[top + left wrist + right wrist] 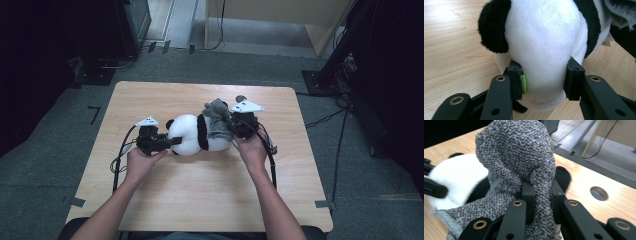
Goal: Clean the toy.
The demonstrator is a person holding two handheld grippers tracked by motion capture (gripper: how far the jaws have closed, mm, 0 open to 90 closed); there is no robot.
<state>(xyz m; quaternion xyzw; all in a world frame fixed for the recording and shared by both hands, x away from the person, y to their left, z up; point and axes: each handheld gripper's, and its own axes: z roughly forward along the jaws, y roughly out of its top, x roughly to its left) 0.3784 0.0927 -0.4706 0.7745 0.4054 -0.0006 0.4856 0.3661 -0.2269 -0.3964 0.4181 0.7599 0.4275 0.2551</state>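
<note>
The left gripper [544, 81] clamps its fingers on the plush panda's head [544, 42], anchoring it on the surface [200, 200], while the right gripper [541, 192] pinches the grey knitted garment [516, 152] beside the panda's body to work it along.

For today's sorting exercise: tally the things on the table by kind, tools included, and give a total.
Panda plush toy: 1
Grey knitted cloth: 1
Handheld grippers: 2, left gripper and right gripper
Total: 4

my two handheld grippers, left gripper [172, 141] and right gripper [231, 125] both black, brass-ringed holes on the jaw links, grey triangle plates on top, black cables trailing, my forearms bare
</note>
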